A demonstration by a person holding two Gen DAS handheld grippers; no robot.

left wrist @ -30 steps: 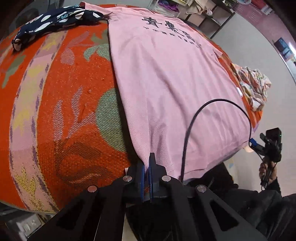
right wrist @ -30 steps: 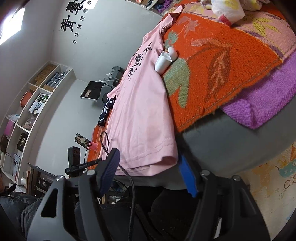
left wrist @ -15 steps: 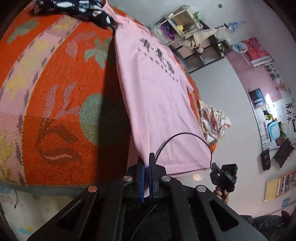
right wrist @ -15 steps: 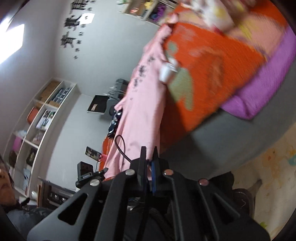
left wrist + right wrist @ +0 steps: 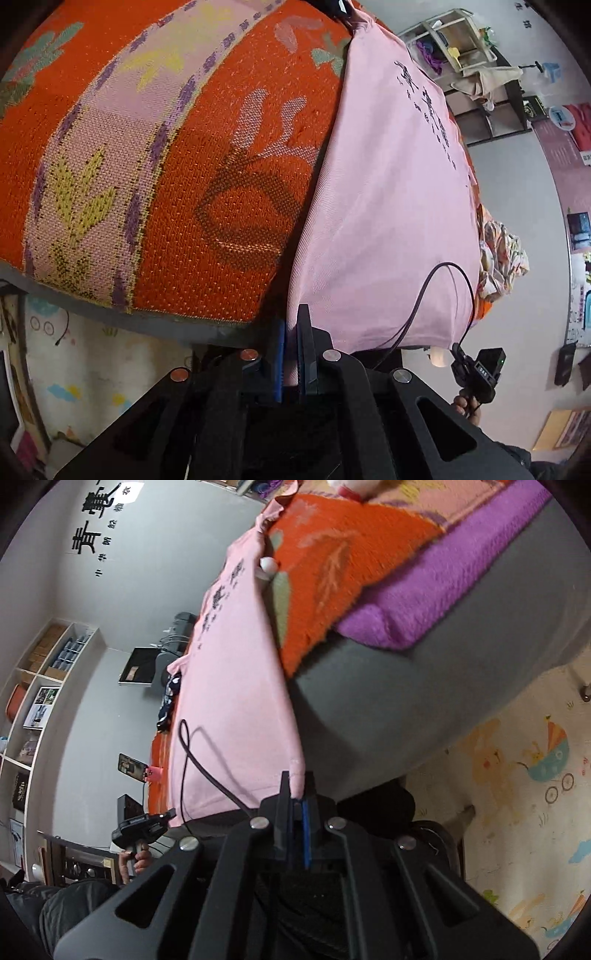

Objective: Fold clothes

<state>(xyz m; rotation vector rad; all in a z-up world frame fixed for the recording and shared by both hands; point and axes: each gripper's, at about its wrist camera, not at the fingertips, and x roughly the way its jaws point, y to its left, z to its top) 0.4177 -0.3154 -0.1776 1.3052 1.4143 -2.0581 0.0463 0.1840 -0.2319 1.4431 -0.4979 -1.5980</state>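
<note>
While clamped on pink shirt (image 5: 388,206) hem: left claw (image 5: 294,332) (right claw (image 5: 295,794) too).

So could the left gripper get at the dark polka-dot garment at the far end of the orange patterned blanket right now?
Probably not. The left gripper is shut on the pink T-shirt's near hem corner, and the dark polka-dot garment lies across the whole orange patterned blanket.
</note>
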